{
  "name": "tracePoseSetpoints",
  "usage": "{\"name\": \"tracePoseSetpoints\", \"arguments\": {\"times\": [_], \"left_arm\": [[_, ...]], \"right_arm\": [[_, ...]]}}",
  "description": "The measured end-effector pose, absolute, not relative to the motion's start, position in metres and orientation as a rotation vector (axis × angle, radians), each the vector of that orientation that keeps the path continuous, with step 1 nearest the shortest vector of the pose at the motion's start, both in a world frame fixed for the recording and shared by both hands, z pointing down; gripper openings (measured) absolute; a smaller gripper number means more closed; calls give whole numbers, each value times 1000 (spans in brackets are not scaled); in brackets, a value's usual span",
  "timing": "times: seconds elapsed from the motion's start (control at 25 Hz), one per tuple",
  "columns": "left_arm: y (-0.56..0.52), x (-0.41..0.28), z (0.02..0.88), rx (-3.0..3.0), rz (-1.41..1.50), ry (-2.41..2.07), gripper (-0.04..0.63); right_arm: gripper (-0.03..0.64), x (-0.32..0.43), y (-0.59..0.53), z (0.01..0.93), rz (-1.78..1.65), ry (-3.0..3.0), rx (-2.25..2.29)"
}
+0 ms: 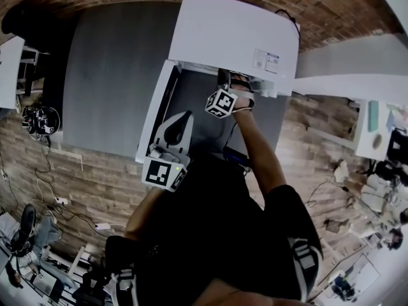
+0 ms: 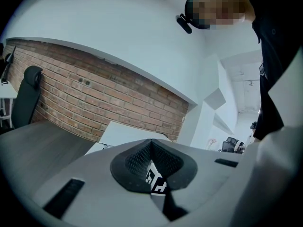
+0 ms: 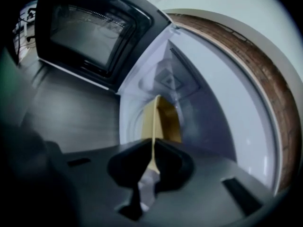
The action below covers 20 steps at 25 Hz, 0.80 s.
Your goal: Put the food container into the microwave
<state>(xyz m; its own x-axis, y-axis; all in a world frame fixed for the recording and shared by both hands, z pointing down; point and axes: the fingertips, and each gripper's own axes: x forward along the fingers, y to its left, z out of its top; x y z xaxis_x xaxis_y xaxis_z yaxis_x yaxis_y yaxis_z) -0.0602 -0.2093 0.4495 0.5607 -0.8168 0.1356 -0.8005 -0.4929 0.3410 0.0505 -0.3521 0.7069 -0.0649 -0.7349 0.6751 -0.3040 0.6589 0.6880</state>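
Observation:
The white microwave (image 1: 229, 34) stands with its door (image 1: 156, 110) swung open to the left. My right gripper (image 1: 224, 80) reaches into the opening. In the right gripper view it (image 3: 152, 150) is shut on the thin rim of a tan food container (image 3: 164, 119), which sits inside the pale cavity (image 3: 194, 93); the dark windowed door (image 3: 94, 32) is at the upper left. My left gripper (image 1: 183, 116) hangs back in front of the door's lower edge, shut with nothing between its jaws (image 2: 151, 148). The container is hidden in the head view.
The microwave rests on a grey tabletop (image 1: 108, 75) against a brick wall (image 1: 331, 5). A black office chair (image 2: 26, 96) stands at the table's far left. Cables and equipment (image 1: 41, 120) lie on the wooden floor to the left, and desks (image 1: 382, 132) are on the right.

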Motion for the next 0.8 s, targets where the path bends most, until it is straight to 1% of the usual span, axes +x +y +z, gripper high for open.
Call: {"name": "tracePoseSetpoints", "arguments": {"times": [0.68,0.72,0.8], "left_arm": [[-211,-64,452,2421,-63,-1318,34],[-211,-64,452,2422,-64,-1317,34],[-210,-64,451,2426,-69,-1314,34]], "right_arm": [[46,55,-352,731,-443,-1594,798],[60,55,-352,731,-440,-1595,801],[119,56,-351,729,-428,-1602,815]]}}
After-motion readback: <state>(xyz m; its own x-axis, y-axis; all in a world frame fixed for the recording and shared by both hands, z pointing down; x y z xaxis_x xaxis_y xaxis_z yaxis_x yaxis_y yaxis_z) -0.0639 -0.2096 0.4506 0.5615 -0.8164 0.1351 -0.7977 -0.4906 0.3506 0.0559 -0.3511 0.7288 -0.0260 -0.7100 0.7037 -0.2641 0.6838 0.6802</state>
